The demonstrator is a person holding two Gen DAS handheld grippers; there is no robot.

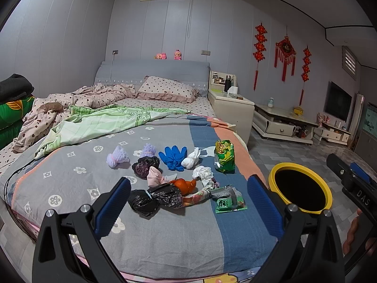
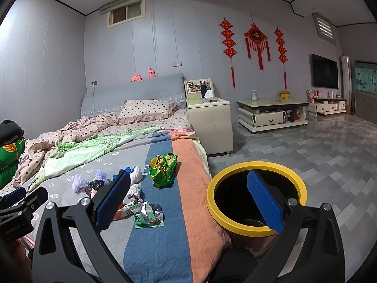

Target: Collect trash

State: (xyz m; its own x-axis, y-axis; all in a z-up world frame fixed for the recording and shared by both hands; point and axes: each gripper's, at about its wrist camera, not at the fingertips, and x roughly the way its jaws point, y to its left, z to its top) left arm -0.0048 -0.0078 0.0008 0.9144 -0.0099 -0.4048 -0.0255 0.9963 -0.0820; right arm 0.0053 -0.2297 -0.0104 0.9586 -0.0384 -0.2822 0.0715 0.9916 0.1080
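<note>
Several pieces of trash lie on the bed's foot: black bags (image 1: 153,199), orange peel (image 1: 183,185), a small green wrapper (image 1: 229,204), white tissues (image 1: 203,174), a blue glove (image 1: 173,156), purple foam nets (image 1: 116,158) and a green snack bag (image 1: 225,156) (image 2: 162,169). A yellow-rimmed bin (image 1: 300,187) (image 2: 255,194) stands on the floor right of the bed. My left gripper (image 1: 188,202) is open and empty, hovering just short of the trash. My right gripper (image 2: 188,200) is open and empty, between the bed edge and the bin.
The bed (image 1: 165,235) has a grey, blue and orange sheet, with rumpled quilts (image 1: 94,118) at the far left. A white nightstand (image 2: 209,122), a low cabinet (image 2: 271,115) and tiled floor (image 2: 318,153) lie to the right.
</note>
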